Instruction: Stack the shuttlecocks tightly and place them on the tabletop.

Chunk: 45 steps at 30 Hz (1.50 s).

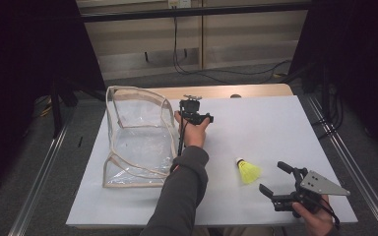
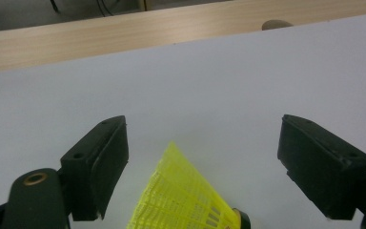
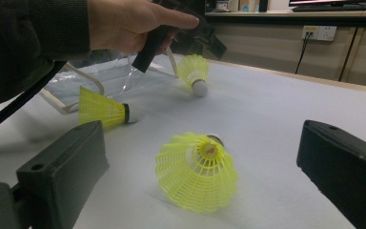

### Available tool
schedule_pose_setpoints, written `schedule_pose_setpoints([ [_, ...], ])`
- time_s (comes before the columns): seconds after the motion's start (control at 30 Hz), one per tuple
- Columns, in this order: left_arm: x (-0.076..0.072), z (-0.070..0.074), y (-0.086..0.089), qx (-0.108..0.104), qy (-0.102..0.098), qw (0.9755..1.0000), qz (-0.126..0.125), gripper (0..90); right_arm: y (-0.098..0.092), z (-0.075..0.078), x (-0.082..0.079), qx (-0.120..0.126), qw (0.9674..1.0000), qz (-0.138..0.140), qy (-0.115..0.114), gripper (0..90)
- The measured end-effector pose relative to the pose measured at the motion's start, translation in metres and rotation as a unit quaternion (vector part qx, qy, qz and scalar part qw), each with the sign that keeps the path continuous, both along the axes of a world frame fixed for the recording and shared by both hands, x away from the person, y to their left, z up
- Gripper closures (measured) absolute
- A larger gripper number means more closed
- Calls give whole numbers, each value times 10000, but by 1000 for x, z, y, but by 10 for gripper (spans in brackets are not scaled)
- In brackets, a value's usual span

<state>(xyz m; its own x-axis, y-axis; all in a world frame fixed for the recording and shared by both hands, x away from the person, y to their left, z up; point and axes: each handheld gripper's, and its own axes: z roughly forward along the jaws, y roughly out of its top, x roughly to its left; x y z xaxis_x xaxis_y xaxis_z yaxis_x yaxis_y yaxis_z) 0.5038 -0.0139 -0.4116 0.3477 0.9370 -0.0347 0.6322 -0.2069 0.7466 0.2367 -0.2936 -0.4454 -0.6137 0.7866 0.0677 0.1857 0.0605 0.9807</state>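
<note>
Step in hand: left hand-held gripper released, jaws straddling a yellow shuttlecock beside the clear bag, not pressing. Right hand-held gripper likewise released, facing another shuttlecock on the near right of the desk. Next, probably: clench on the feather skirt gently, lift, carry left into the bag.

On the white table, a yellow plastic shuttlecock stands just beyond the right gripper, while the left gripper hovers beside a clear plastic bag.
</note>
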Motion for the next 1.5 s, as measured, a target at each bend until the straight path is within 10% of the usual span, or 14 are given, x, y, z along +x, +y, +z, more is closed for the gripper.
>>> schedule_pose_setpoints([
  [0.73,-2,-3,-2,-268,278,9989,-279,636,0,1,0,-13,10000,-5,-25,22],
  [1.2,-8,4,-10,-677,254,9926,-981,883,-1,1,0,-27,10000,-14,-59,22],
  [1.5,-11,11,-7,-357,-208,9946,-952,893,-1,1,0,-26,10000,-24,-54,22],
])
